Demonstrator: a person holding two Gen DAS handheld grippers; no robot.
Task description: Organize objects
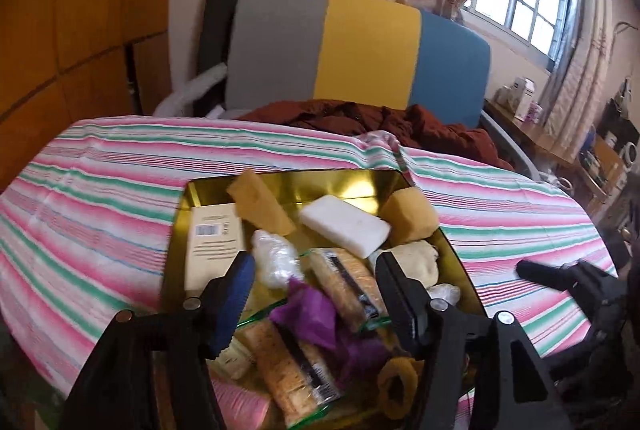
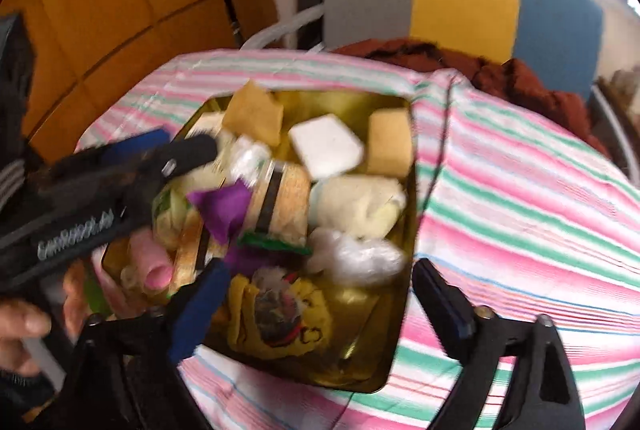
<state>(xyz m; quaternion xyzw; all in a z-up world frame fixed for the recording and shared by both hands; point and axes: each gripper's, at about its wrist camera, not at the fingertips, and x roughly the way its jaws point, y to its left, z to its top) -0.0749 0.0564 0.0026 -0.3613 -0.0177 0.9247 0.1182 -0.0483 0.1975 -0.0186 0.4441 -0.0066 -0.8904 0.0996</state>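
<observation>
The gold tin [image 2: 400,106] sits on the striped table [image 2: 520,190], crammed with odds and ends. On the left, the left gripper [image 1: 316,294] hangs over the near end of the tin, fingers spread and empty, with the purple cloth [image 1: 308,314] and a wrapped cracker pack [image 1: 344,282] between them. Further right lie a white block [image 1: 344,226] and a yellow sponge [image 1: 408,216]. The right gripper [image 2: 320,298] hovers above the tin's near right corner, fingers wide apart, holding nothing; the blur makes the clear plastic wad [image 2: 356,254] below it hard to read. The pile is loose, so a closing grab could pinch two things together or tip the sponge over the rim.
</observation>
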